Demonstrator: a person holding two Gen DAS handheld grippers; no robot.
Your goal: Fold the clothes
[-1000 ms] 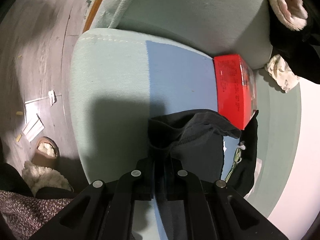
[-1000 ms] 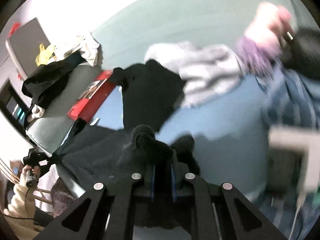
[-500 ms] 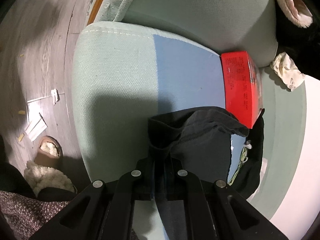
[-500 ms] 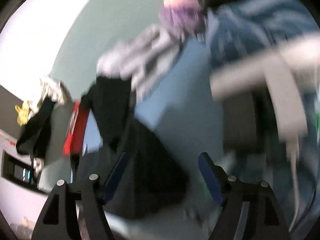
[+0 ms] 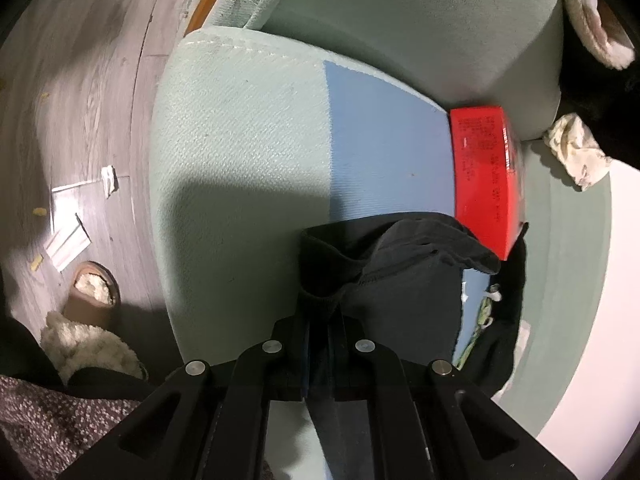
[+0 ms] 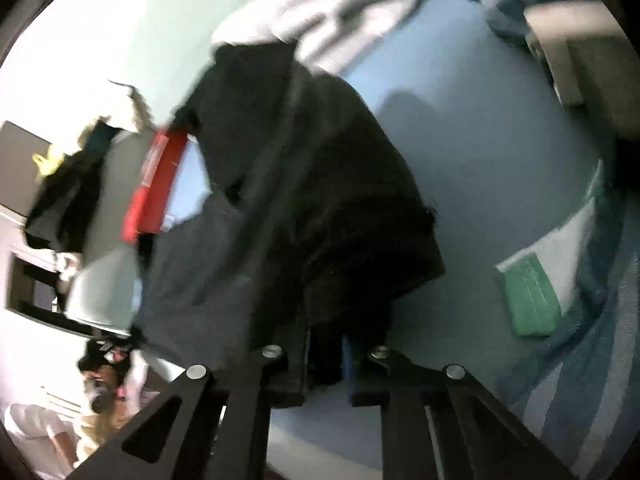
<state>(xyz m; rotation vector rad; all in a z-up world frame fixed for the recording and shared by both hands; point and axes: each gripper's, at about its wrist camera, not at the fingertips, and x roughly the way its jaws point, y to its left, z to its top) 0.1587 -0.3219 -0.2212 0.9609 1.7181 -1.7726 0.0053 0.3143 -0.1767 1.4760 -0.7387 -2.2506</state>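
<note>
Left wrist view only: grey wood floor [image 5: 76, 92] with scattered paper scraps [image 5: 68, 240], one fleece-lined slipper [image 5: 92, 292], and the pale green sofa seat [image 5: 240, 152] with its blue cover [image 5: 384, 148]. Sharp picture here; left tongs [image 5: 325, 332] pressed together on a hem of the black garment [image 5: 404, 284], which lies on the seat's blue cover just in front of the tongs, one edge touching the red box [image 5: 484, 176]. Beyond the box, against the backrest, one crumpled cream cloth [image 5: 576, 152].

Right wrist view only, and blurred: a grey-and-white striped garment [image 6: 336, 12] past the far end of the black garment [image 6: 312, 184], a green folded item [image 6: 528, 296] to the right, a blue striped fabric [image 6: 580, 380] at lower right, a dark heap of clothes [image 6: 68, 184] draped at left, part of a person [image 6: 100, 384] in the lower left corner. Right tongs [image 6: 326, 354] closing, jaws nearly together with a thick black fold bunched between them. Same red box [image 6: 156, 184] seen edge-on, partly hidden behind the black cloth.

Counted: two tongs, one black garment gripped at two places, one red box, one slipper.
</note>
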